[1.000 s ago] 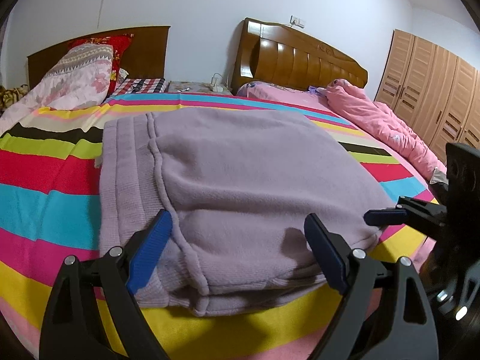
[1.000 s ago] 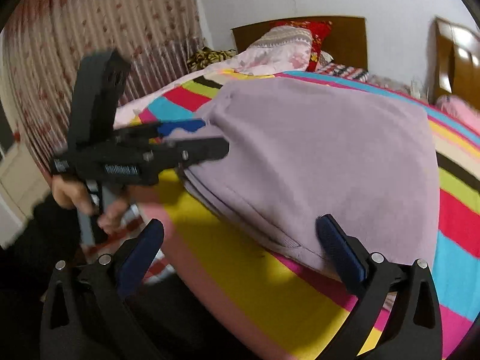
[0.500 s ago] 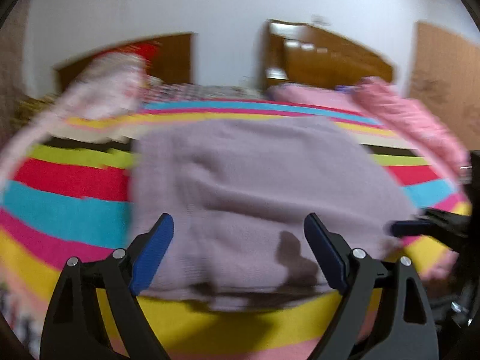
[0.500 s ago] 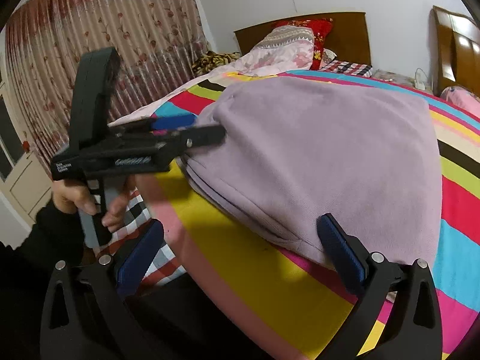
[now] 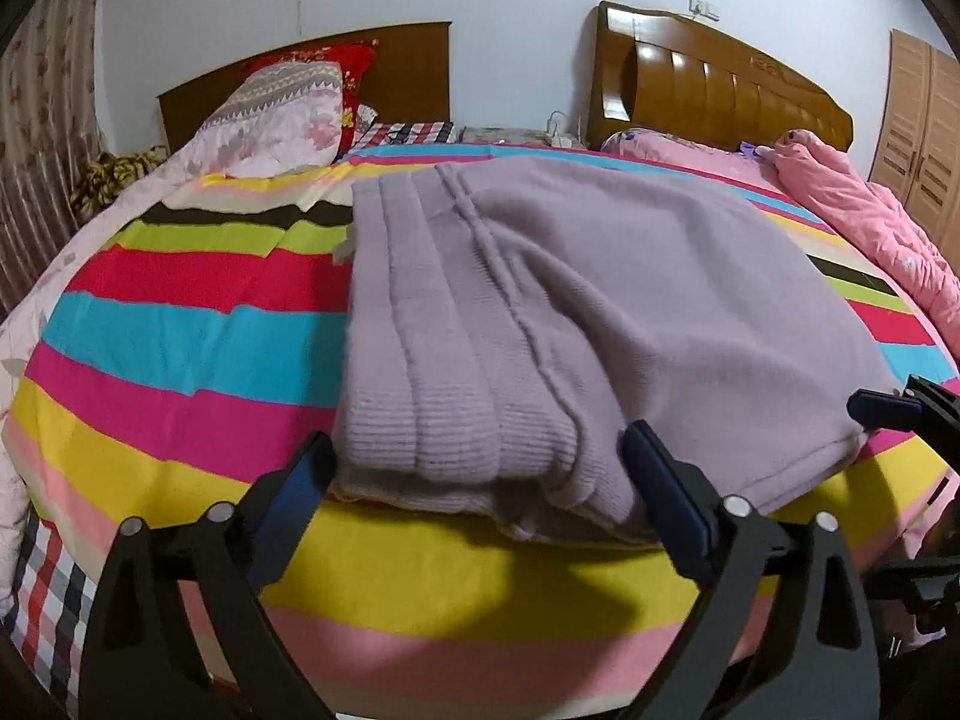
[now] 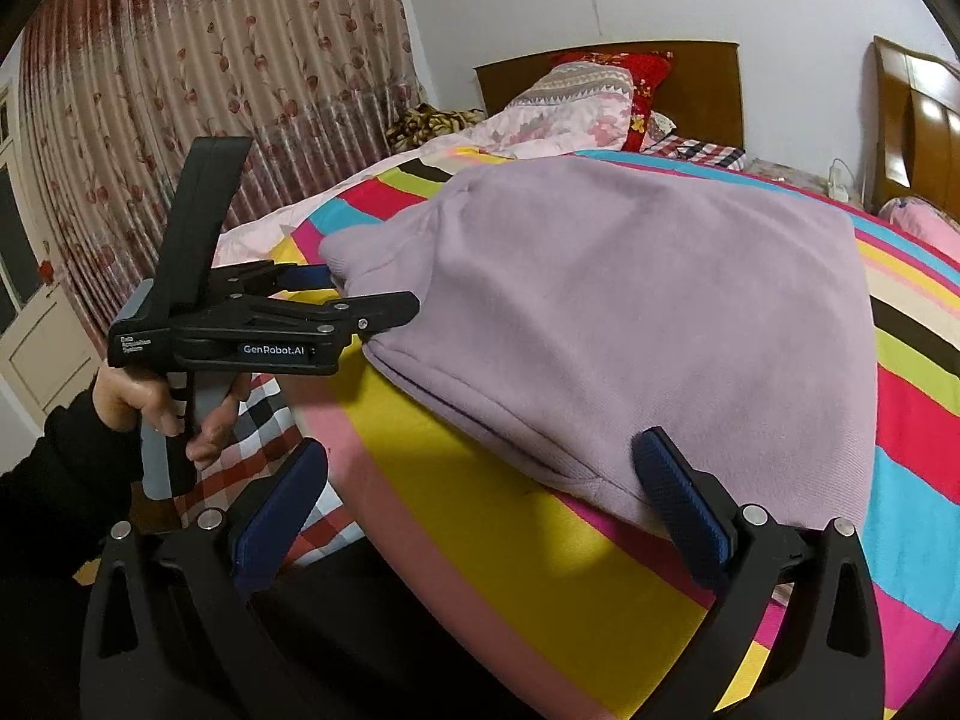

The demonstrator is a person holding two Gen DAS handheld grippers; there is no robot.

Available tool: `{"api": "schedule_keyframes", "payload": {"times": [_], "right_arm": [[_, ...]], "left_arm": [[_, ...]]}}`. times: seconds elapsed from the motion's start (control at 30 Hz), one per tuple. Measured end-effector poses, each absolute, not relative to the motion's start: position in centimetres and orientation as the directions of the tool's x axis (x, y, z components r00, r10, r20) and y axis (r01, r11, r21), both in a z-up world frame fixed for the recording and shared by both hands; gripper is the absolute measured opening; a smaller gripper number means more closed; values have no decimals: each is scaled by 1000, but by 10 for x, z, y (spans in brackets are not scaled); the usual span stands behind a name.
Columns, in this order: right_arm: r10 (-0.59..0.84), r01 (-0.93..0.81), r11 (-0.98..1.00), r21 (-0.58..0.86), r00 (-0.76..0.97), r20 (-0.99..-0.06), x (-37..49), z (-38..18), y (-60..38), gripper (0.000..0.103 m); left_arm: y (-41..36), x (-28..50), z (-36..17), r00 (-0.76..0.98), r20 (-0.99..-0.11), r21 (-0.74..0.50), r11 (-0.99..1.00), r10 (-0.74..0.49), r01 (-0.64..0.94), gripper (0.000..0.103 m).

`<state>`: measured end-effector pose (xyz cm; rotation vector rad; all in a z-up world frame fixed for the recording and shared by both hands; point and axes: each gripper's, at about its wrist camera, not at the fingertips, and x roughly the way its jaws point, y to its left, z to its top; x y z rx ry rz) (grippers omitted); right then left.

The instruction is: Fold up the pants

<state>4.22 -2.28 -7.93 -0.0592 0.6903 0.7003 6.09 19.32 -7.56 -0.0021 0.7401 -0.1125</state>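
Lilac knit pants (image 5: 600, 300) lie folded on a bed with a bright striped cover (image 5: 180, 330); their ribbed cuffs point at the near edge. My left gripper (image 5: 477, 441) is at that cuff end with its jaws opening; the stacked cuffs lie between the blue pads, which do not press them. The right wrist view shows the same left gripper (image 6: 372, 291), held by a hand (image 6: 138, 396), at the near-left corner of the pants (image 6: 630, 300). My right gripper (image 6: 483, 444) stands open just short of the near-right corner, nothing between its pads. One of its fingers (image 5: 876, 408) shows at the right edge of the left wrist view.
Pillows (image 5: 282, 114) and a wooden headboard (image 5: 384, 66) stand at the far end. A second bed with a pink quilt (image 5: 852, 210) lies to the right, wardrobes (image 5: 918, 138) beyond it. Curtains (image 6: 210, 108) hang to the left. A checked sheet (image 6: 288, 438) hangs below the bed's near edge.
The left wrist view has swung left and tipped down, so the cuff end now sits between its fingers. Its jaws stand a little wider. The right gripper has kept still.
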Motion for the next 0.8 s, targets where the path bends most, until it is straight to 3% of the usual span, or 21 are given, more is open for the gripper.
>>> {"api": "schedule_keyframes", "payload": {"times": [0.1, 0.23, 0.37, 0.5, 0.6, 0.7, 0.8], "right_arm": [[601, -603, 763, 233, 528, -600, 52, -59, -33, 98], [587, -556, 794, 247, 592, -552, 93, -26, -57, 99], [638, -499, 767, 403, 528, -560, 183, -19, -73, 99], [510, -339, 859, 383, 505, -696, 272, -43, -88, 98], [460, -231, 880, 416, 638, -618, 274, -24, -123, 94], [513, -290, 836, 465, 716, -474, 224, 4, -140, 97], [512, -366, 851, 377, 738, -440, 159, 10, -130, 99]], "left_arm": [[207, 66, -84, 711, -680, -170, 982, -180, 85, 102], [206, 67, -83, 711, -683, -153, 985, -164, 80, 102], [204, 66, -84, 713, -683, -155, 985, -160, 73, 102], [204, 67, -83, 705, -690, -160, 984, -166, 75, 102], [208, 67, -81, 696, -696, -185, 981, -177, 64, 102], [212, 56, -64, 740, -657, -172, 984, -143, 37, 102], [219, 51, -53, 782, -616, -168, 986, -96, -12, 102]]}}
